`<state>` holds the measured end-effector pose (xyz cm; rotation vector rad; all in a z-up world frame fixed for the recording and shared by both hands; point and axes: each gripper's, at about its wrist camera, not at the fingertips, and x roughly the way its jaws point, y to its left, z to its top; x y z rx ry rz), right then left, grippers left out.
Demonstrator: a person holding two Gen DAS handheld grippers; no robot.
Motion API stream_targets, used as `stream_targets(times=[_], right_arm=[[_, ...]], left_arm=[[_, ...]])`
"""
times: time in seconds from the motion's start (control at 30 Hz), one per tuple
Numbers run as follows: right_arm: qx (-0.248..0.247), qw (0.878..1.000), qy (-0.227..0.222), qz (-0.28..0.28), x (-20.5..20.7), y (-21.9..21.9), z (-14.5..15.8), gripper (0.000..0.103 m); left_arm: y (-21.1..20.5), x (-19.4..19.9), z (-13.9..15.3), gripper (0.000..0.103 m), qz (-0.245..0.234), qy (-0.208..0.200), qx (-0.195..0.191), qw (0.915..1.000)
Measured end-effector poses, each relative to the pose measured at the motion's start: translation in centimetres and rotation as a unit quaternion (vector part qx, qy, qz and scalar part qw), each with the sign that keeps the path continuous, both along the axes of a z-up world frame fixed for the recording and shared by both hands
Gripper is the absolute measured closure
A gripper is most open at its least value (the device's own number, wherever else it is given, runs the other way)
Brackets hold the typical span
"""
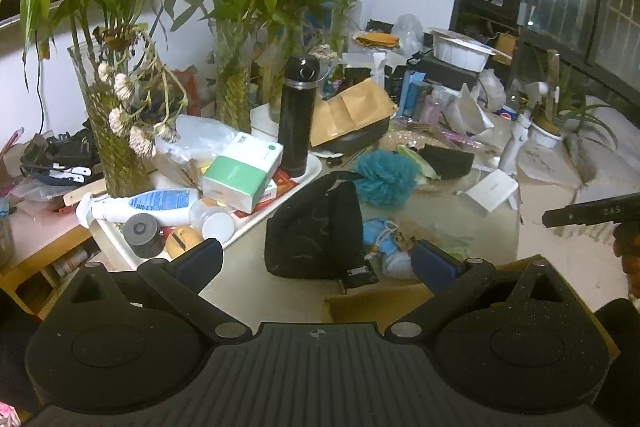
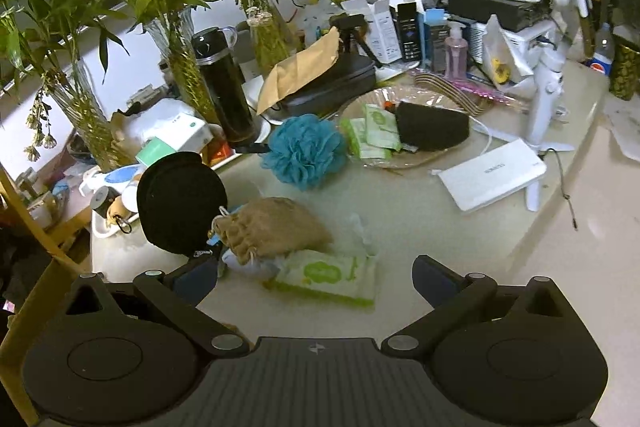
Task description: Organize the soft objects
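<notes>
Dark blue pads line both claws, and each stands spread wide with nothing between its fingers. The left claw (image 1: 318, 261) hovers low over the pale table (image 1: 248, 287), facing a slumped black knit beanie (image 1: 314, 227). The right claw (image 2: 316, 279) hangs level above a crinkly green-and-white wipes pack (image 2: 328, 277) beside a coarse burlap drawstring pouch (image 2: 276, 227). Farther back sits a frilly teal mesh loofah (image 2: 306, 151).

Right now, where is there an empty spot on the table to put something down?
One bare patch lies between the fluffy teal bath pouf, the flat white power bank and the green-and-white wipes packet. Another sits along the near table edge, right of that packet. The back of the table, around the tall black flask and glass vases, is crowded.
</notes>
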<state>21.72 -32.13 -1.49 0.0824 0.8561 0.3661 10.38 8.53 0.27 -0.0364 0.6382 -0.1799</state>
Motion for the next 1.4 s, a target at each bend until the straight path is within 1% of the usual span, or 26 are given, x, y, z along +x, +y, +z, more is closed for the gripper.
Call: stream_targets(times=[0.13, 0.23, 0.3, 0.4, 0.57, 0.7, 0.87, 1.13, 1.2, 1.27, 1.3, 1.33, 1.4], right_arm=[[0.003, 1.000, -0.004, 0.015, 0.8, 0.2, -1.0, 0.002], [-0.003, 1.000, -0.001, 0.020, 1.8, 0.5, -2.2, 0.011], [-0.008, 1.000, 0.002, 0.019, 2.5, 0.6, -3.0, 0.013], [-0.020, 1.000, 0.004, 0.019, 3.8, 0.7, -4.6, 0.021], [-0.028, 0.999, 0.014, 0.017, 6.0, 0.9, -7.4, 0.036], [-0.041, 0.999, 0.015, 0.020, 7.7, 1.6, -9.7, 0.039], [-0.061, 0.998, 0.015, 0.011, 10.0, 2.4, -12.2, 0.042], [-0.074, 0.997, 0.030, -0.001, 12.5, 2.8, -14.9, 0.047], [-0.078, 0.996, 0.038, 0.002, 12.9, 2.9, -15.6, 0.051], [-0.084, 0.995, 0.047, 0.002, 13.2, 3.0, -16.2, 0.063], [-0.085, 0.995, 0.055, 0.000, 13.4, 2.9, -16.6, 0.067], [-0.084, 0.995, 0.051, -0.001, 13.4, 2.9, -16.6, 0.070], [-0.091, 0.995, 0.050, -0.004, 13.4, 2.8, -16.6, 0.079]], left_arm=[[0.3, 0.5, -0.7, 0.000, 0.003, 0.007, -0.001, 1.0000], [0.4, 0.7, -1.1, 0.000, 0.002, 0.010, -0.002, 0.9999], [0.5, 0.9, -1.3, 0.000, 0.000, 0.011, -0.004, 0.9999], [0.6, 1.3, -1.5, 0.000, -0.001, 0.011, -0.006, 0.9999], [0.6, 1.8, -1.9, 0.000, -0.002, 0.010, -0.007, 0.9999], [0.7, 2.5, -2.3, 0.000, -0.003, 0.012, -0.009, 0.9999], [1.0, 3.1, -2.7, 0.000, -0.003, 0.014, -0.013, 0.9998], [1.1, 3.6, -3.3, 0.000, -0.006, 0.017, -0.008, 0.9998], [1.1, 3.7, -3.4, 0.000, -0.006, 0.017, -0.007, 0.9998], [1.1, 3.9, -3.4, 0.000, -0.005, 0.018, -0.006, 0.9998], [1.1, 4.0, -3.4, 0.000, -0.004, 0.018, -0.006, 0.9998], [1.1, 4.0, -3.4, 0.000, -0.004, 0.017, -0.006, 0.9998], [1.1, 4.1, -3.3, 0.000, -0.005, 0.016, -0.006, 0.9998]])
